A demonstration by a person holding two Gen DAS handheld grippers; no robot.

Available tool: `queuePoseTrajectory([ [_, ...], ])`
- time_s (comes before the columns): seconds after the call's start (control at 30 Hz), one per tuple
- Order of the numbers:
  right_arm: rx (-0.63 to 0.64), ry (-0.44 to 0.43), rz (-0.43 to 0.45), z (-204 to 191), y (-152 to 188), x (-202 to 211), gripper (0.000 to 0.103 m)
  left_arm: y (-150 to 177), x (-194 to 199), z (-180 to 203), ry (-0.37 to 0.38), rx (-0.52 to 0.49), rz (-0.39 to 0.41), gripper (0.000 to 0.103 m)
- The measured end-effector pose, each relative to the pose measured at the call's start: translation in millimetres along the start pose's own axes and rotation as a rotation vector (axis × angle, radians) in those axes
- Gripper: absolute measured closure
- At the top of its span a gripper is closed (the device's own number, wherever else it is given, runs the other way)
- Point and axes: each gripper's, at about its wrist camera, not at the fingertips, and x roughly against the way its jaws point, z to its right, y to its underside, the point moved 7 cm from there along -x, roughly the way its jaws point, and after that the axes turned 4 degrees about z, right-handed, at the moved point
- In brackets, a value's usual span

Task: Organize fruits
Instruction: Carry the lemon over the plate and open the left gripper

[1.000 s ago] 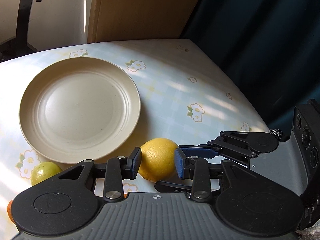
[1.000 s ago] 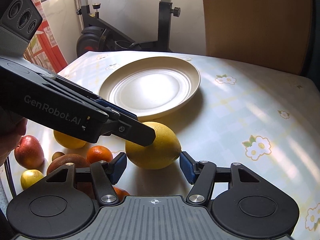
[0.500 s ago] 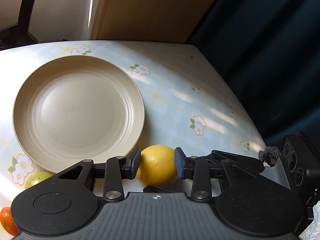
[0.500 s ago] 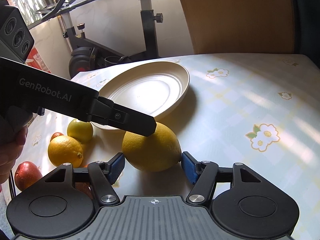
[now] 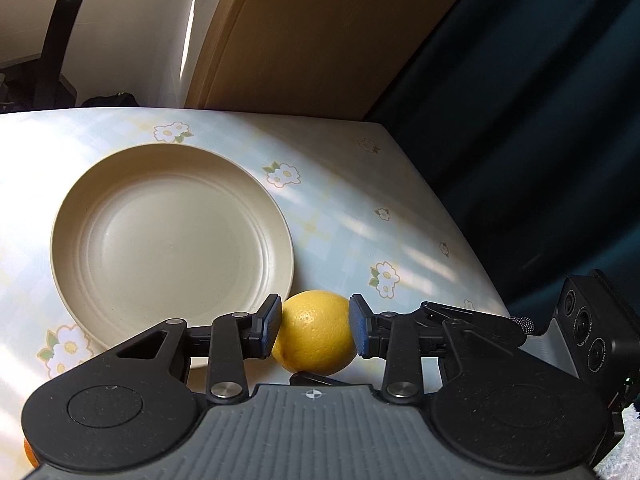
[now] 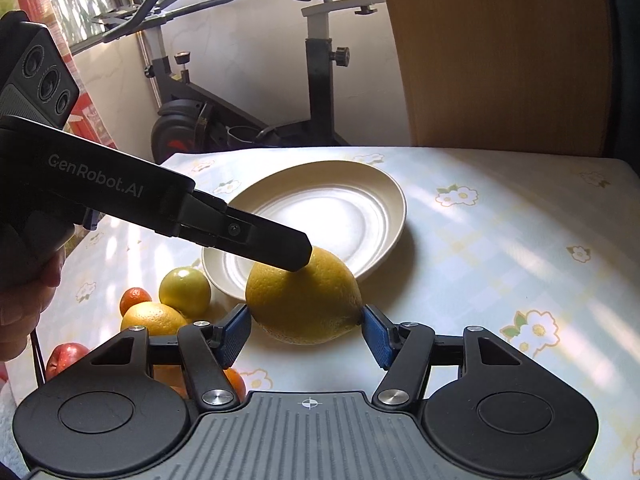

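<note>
One yellow lemon (image 5: pixel 316 332) lies just in front of the empty cream plate (image 5: pixel 172 240) on the flowered tablecloth. My left gripper (image 5: pixel 315 324) is shut on its sides, both blue pads pressing the peel. In the right wrist view the same lemon (image 6: pixel 304 300) sits between the pads of my right gripper (image 6: pixel 306 332), which touch its two ends. The left gripper's upper finger (image 6: pixel 280 244) rests on top of the lemon there; its other finger is hidden. The plate (image 6: pixel 340 208) lies right behind.
Loose fruit lies left of the lemon: a green lime (image 6: pixel 185 290), a yellow-orange fruit (image 6: pixel 154 318), a small tangerine (image 6: pixel 136 298), a red apple (image 6: pixel 66 356). A hand (image 6: pixel 24 300) holds the left gripper. Behind the table stand a wooden chair back (image 6: pixel 500 52) and an exercise bike (image 6: pixel 320 80).
The right gripper's pads have come in against the lemon's ends. Both views have tilted up, showing more of the room; the lime has dropped out of the left wrist view.
</note>
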Motion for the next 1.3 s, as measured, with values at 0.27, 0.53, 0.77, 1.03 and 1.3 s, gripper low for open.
queuePoseTrajectory([
  [0.27, 0.105, -0.074, -0.029, -31, -38, -47, 0.046, -24, 24, -42, -0.079, 0.065, 0.071, 0.065],
  [0.53, 0.161, -0.094, -0.095, -59, -46, -100, 0.046, -28, 28, -91, -0.156, 0.159, 0.095, 0.065],
  [0.77, 0.163, -0.082, -0.115, -69, -48, -125, 0.046, -27, 26, -125, -0.172, 0.235, 0.105, 0.065],
  [1.03, 0.177, -0.053, -0.118, -72, -51, -136, 0.044, -25, 27, -139, -0.170, 0.279, 0.131, 0.065],
  [1.3, 0.206, -0.038, -0.087, -69, -58, -122, 0.045, -28, 22, -144, -0.216, 0.261, 0.152, 0.062],
])
